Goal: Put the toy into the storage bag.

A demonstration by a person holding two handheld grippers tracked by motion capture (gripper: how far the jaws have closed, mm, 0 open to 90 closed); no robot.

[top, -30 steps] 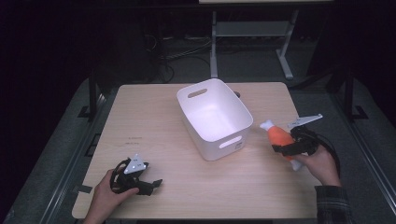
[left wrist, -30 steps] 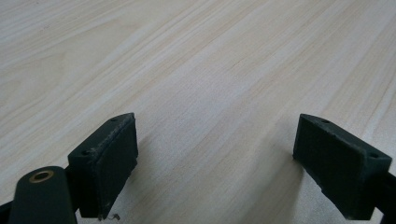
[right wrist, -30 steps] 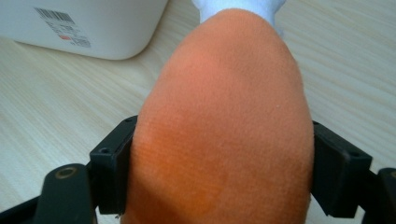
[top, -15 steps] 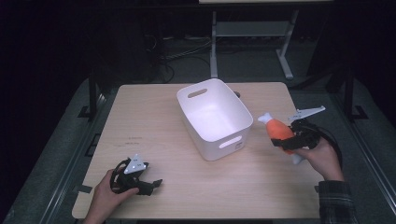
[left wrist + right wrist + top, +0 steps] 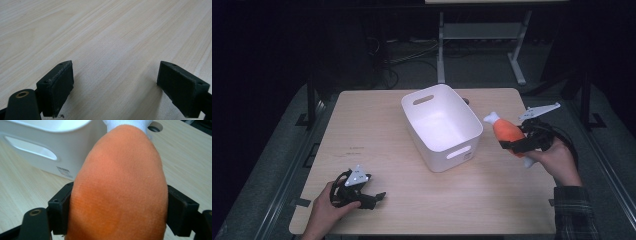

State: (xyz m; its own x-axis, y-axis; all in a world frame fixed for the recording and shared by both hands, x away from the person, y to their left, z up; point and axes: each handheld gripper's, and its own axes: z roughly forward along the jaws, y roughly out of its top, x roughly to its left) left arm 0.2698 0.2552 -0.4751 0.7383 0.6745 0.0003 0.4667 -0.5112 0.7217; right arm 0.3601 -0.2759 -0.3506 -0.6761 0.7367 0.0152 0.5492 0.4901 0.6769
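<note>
High view puts my right gripper (image 5: 512, 145) at the right of the frame, lifted clear of the table (image 5: 377, 130), with its jaws clamped on an orange plush drumstick (image 5: 507, 131). The toy's white bone end points up and left, toward the white bin (image 5: 467, 120) that stands in the middle of the frame, just beside it but not touching. My left gripper (image 5: 374, 199) rests low at the lower left, well apart from both; in the left gripper view its pads (image 5: 58, 82) stand wide with bare wood between them, so it is open and holding nothing.

In the right gripper view the drumstick (image 5: 120, 187) bulges between the two black pads (image 5: 60, 212), its fuzzy orange body swelling past them on both sides, with the bin's wall (image 5: 50, 147) and handle slot in the upper left of the frame. That bulge tells me the thing is soft and stuffed: it gives under the squeeze instead of resisting. I judge it light, not fragile, and the nap of the fabric should keep it from sliding. The risk is that a plush body can squirm or sag out of a grip taken too near an end. I have it across the thick middle of the orange part, which seems the best place; the narrow white neck would be floppier and more likely to let the body swing.
</note>
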